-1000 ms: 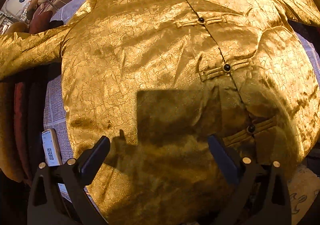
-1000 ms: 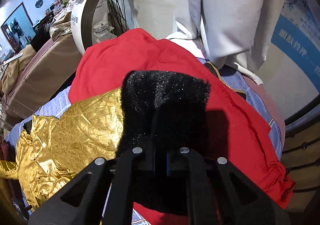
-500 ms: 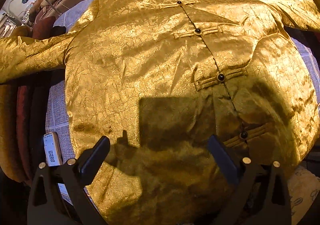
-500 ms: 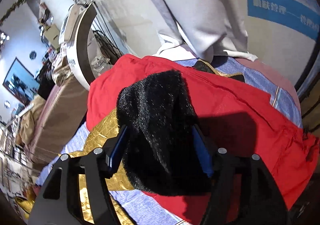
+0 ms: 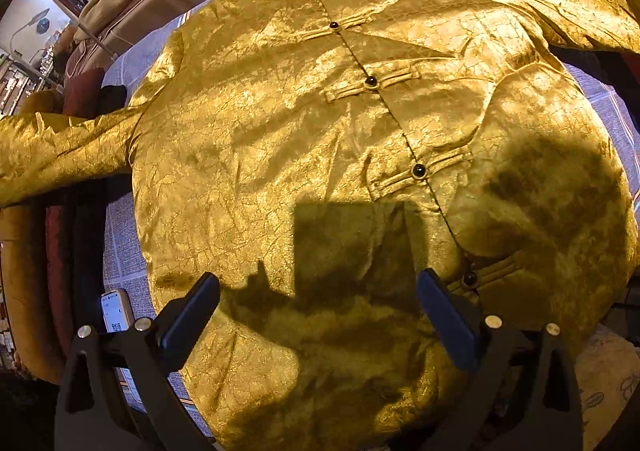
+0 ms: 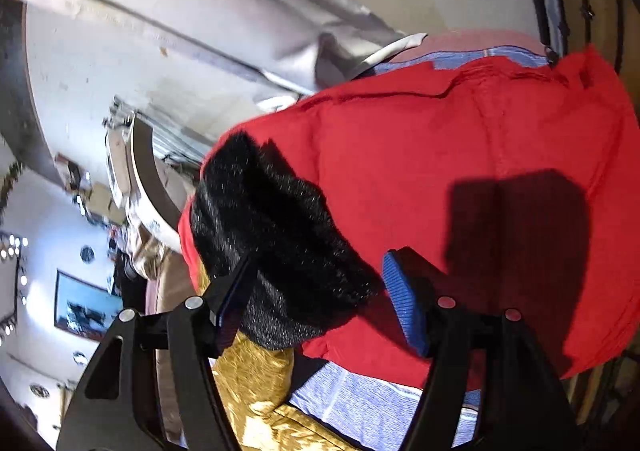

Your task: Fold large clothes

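a: starting at the left of the left wrist view, what's there?

b: a phone [image 5: 116,309] with a code on its screen lies on the pale blue printed sheet [image 5: 120,243], just beside the gold jacket's hem. above it one gold sleeve [image 5: 60,151] runs off toward the left edge.

a: and the jacket itself?

b: the gold jacket [image 5: 280,131] lies spread flat, front up, collar at the far end, filling most of the view. a row of dark knot buttons [image 5: 419,170] runs down its closed front. the other sleeve [image 5: 568,15] stretches to the far right.

a: the left gripper?

b: the left gripper [image 5: 318,311] hovers over the lower hem with its jaws spread wide and nothing between them; its shadow falls on the fabric.

a: now the right wrist view, left to right.

b: the view is tilted. at the left is a white curved machine [image 6: 132,175] against the wall. next comes a black fuzzy garment [image 6: 280,235], draped on a red garment [image 6: 460,155] that fills the right side. a bit of the gold fabric shows at the bottom, on the same blue sheet.

a: the right gripper?

b: the right gripper [image 6: 316,299] has its jaws spread. the black fuzzy piece lies against the left finger [image 6: 230,303]; the right finger's blue pad [image 6: 404,303] stands apart from it, over the red cloth.
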